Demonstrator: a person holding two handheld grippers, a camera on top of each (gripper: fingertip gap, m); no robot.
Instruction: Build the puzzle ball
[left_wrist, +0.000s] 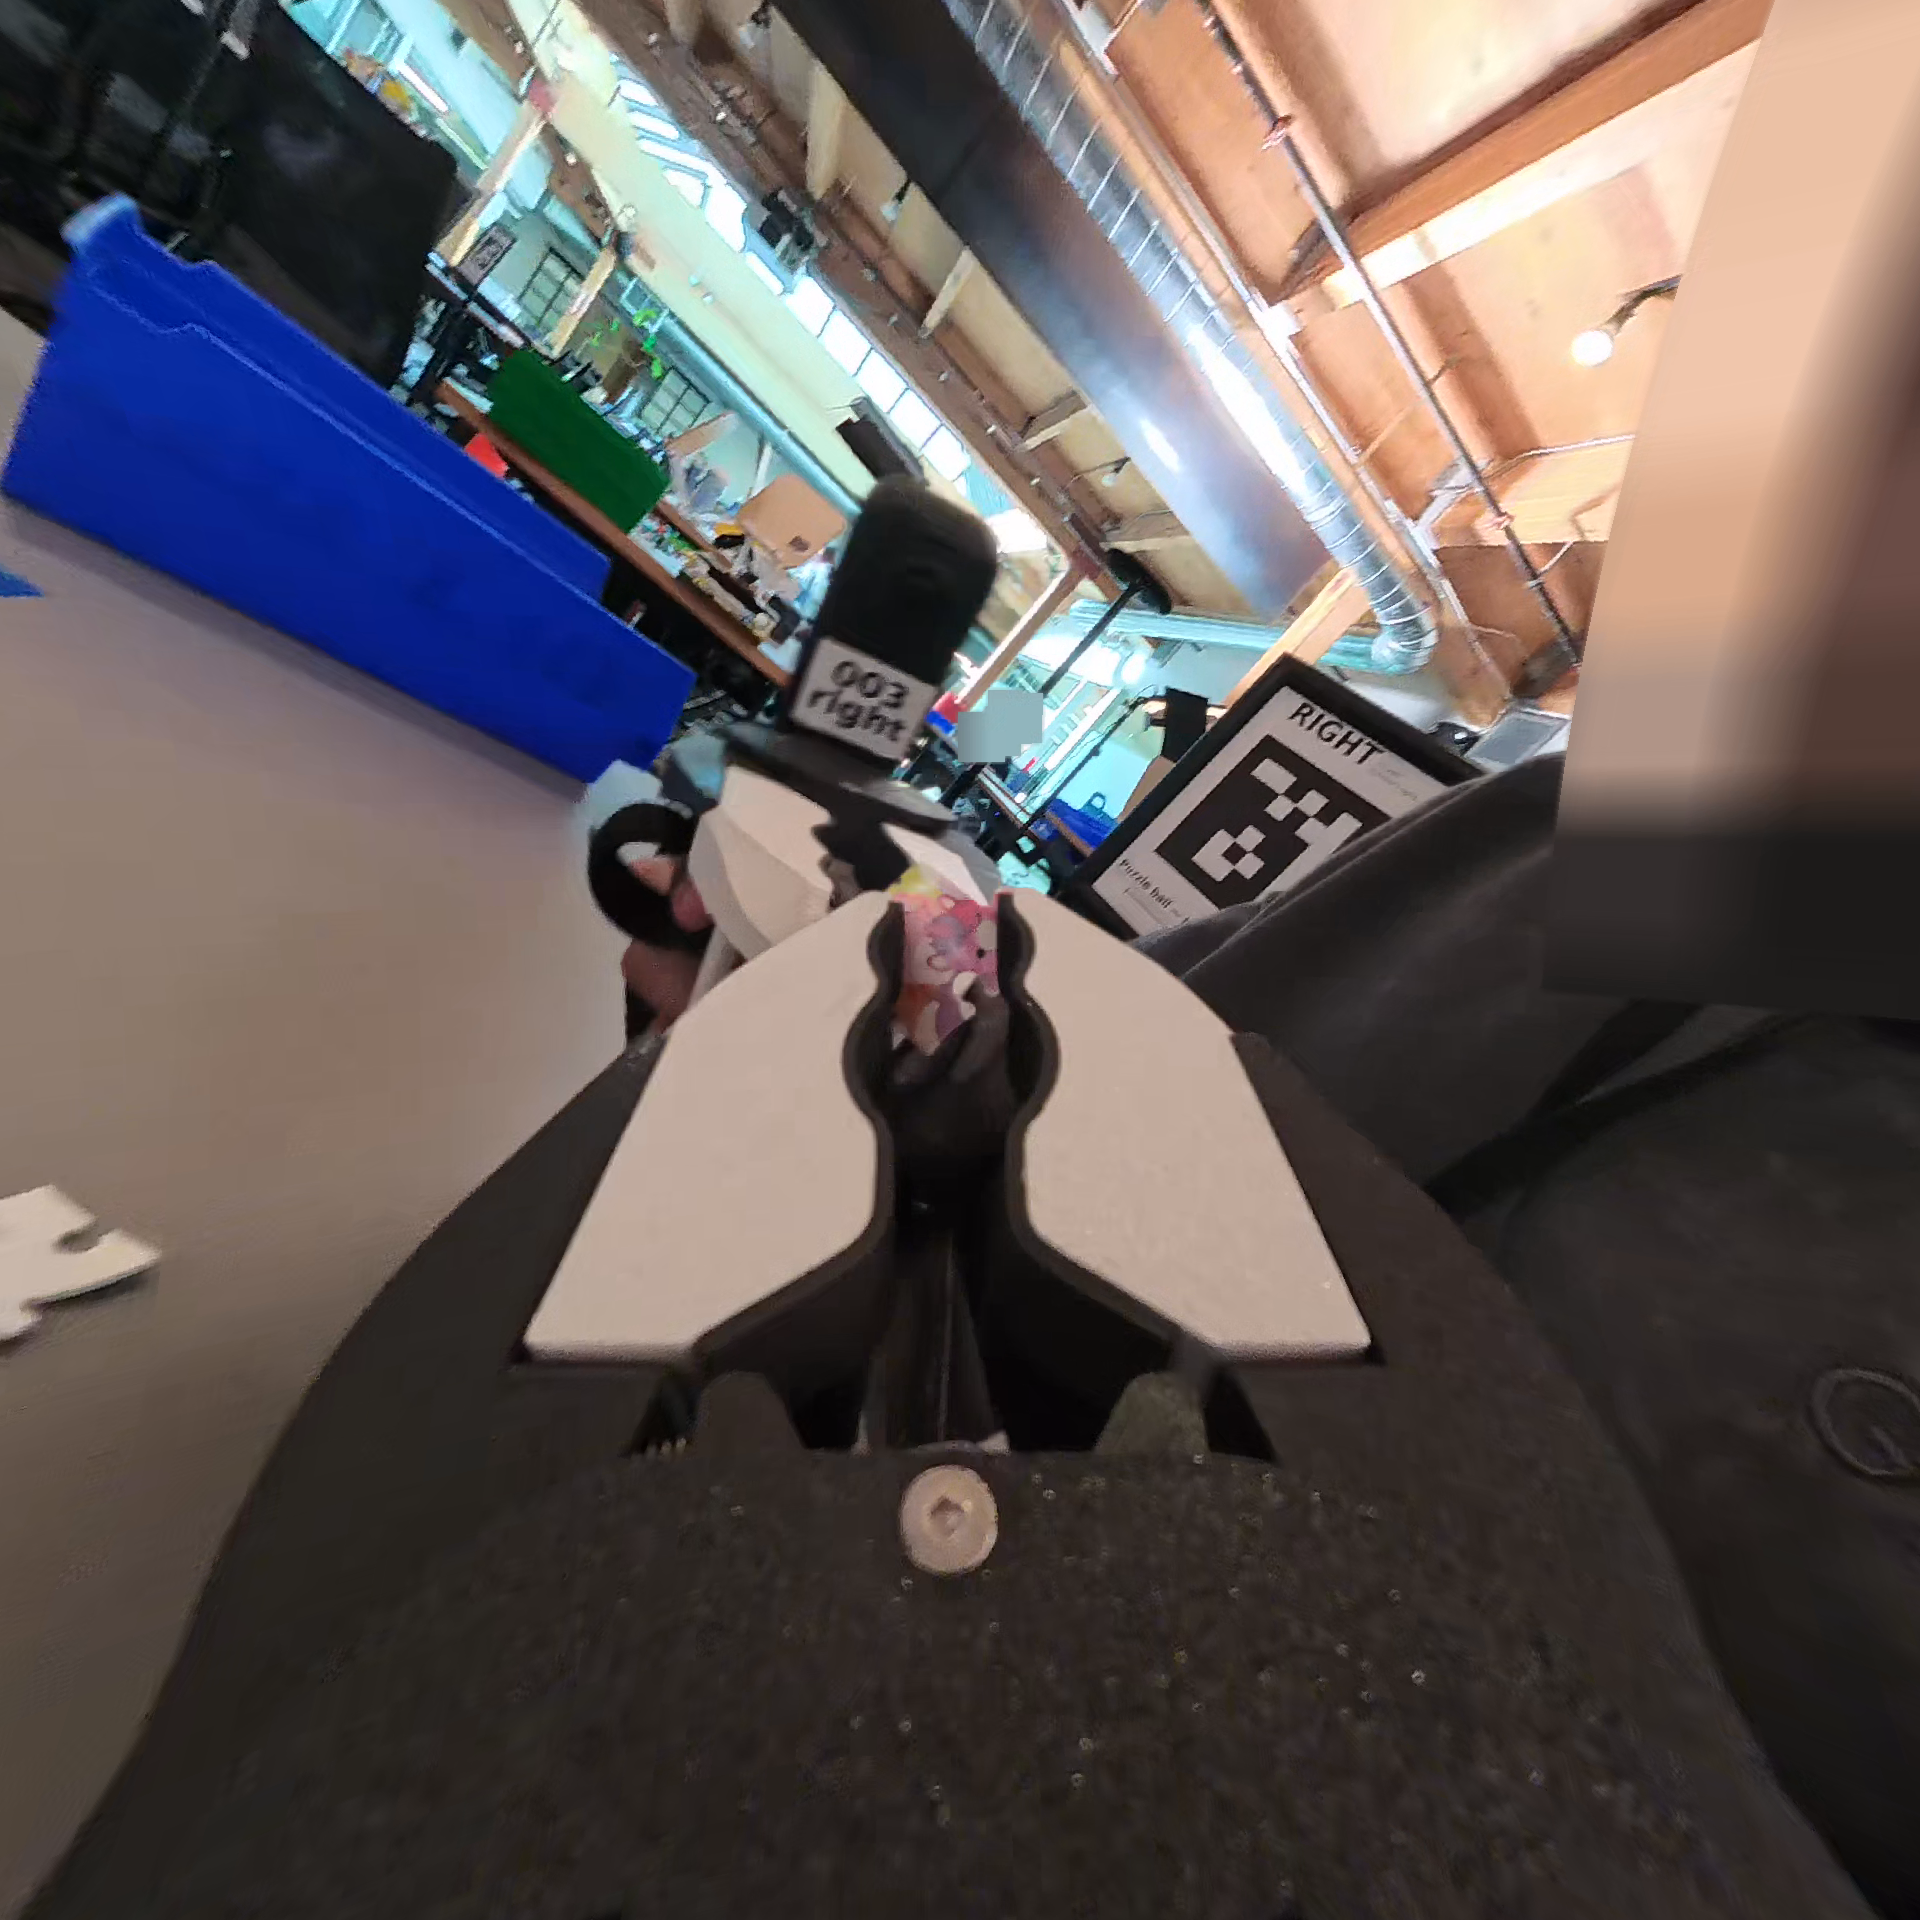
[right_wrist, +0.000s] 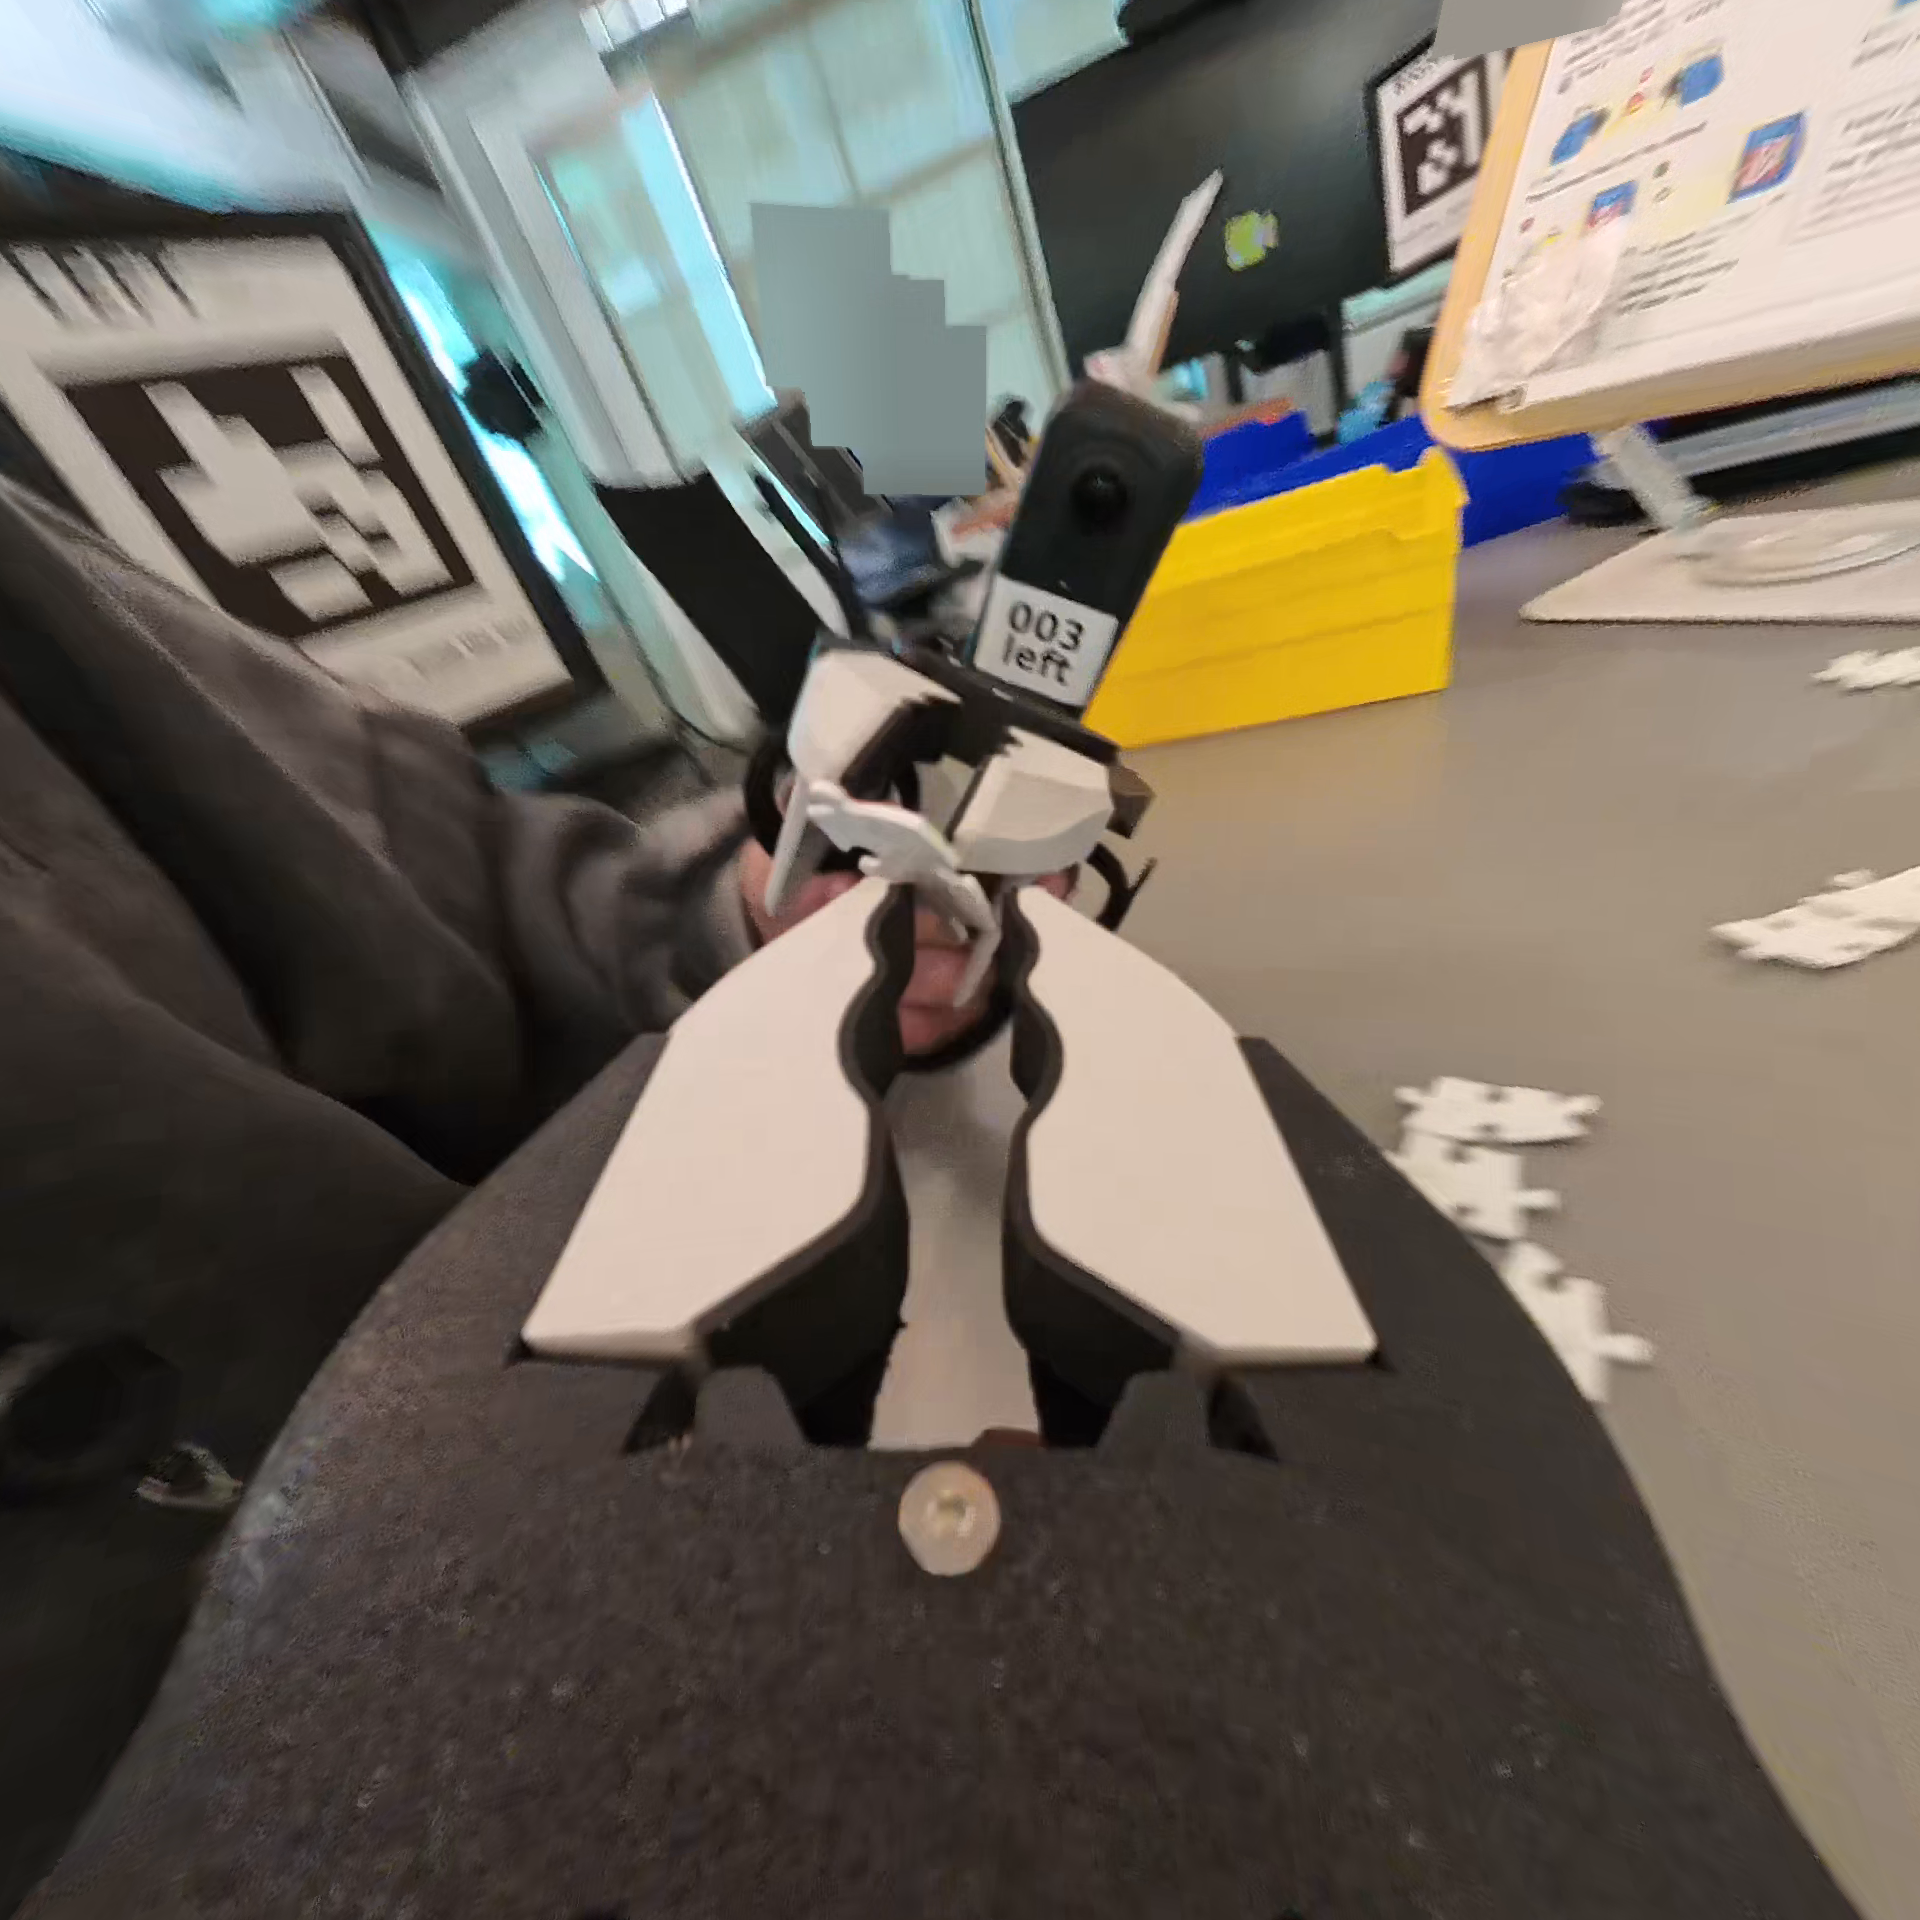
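Both tongs raised off worktop (right_wrist: 1351, 987), tip to tip. Left tongs (left_wrist: 948, 940) pinch colourful puzzle piece (left_wrist: 945, 977); right tongs (right_wrist: 951, 935) pinch white-backed piece (right_wrist: 935, 873). Joining step, prob.; next needs tabs aligned. Spare pieces (right_wrist: 1486, 1153) at 3 o'clock.

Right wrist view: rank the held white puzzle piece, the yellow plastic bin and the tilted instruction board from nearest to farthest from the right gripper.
1. Held white puzzle piece, at the right gripper fingertips.
2. Yellow plastic bin, ahead and right, on the grey table.
3. Tilted instruction board, upper right, beyond the bin.
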